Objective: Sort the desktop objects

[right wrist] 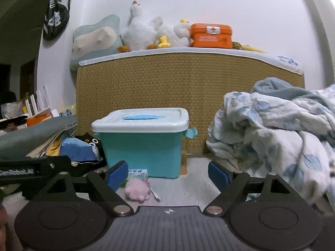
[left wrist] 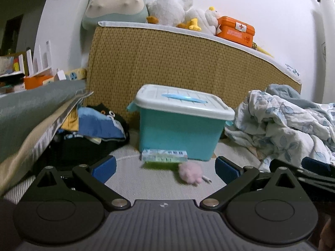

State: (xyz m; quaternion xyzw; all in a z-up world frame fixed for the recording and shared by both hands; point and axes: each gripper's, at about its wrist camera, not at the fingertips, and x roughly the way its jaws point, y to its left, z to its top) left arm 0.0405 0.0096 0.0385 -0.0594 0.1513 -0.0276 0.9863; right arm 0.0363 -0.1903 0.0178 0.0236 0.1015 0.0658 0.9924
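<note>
Fluff first: a small pink fluffy ball (left wrist: 190,172) lies on the pale woven mat (left wrist: 155,184), and a thin stick pokes out of its right side. Just behind it lies a flat little box with green and white print (left wrist: 164,156), touching the front of the teal plastic bin with a white lid (left wrist: 180,123). The lid is on, and its blue handle lies flat on top.

Both tongs are wide, with nothing between them. The left tongs (left wrist: 165,168) point at the little box and the ball. The right tongs (right wrist: 167,174) point more to the right, so the ball sits near their left blue pad (right wrist: 117,174).

I think the sorting has not really started. Nothing is picked up yet, and the bin is closed. The next move needs one pair of tongs to come down around the ball or the little box and squeeze softly. The lid must come off too, if things should go inside.

To the left of the bin is a heap of blue and black clothes (left wrist: 98,123). To the right is a bunched-up white blanket with blue leaves (left wrist: 282,125). Behind stands a brown woven board (left wrist: 188,62) with white toy ducks (left wrist: 167,6) and an orange first-aid box (left wrist: 235,31) on top.

The pictures are blurry, so the words on the little box cannot be read. What is in the bin is hidden.
</note>
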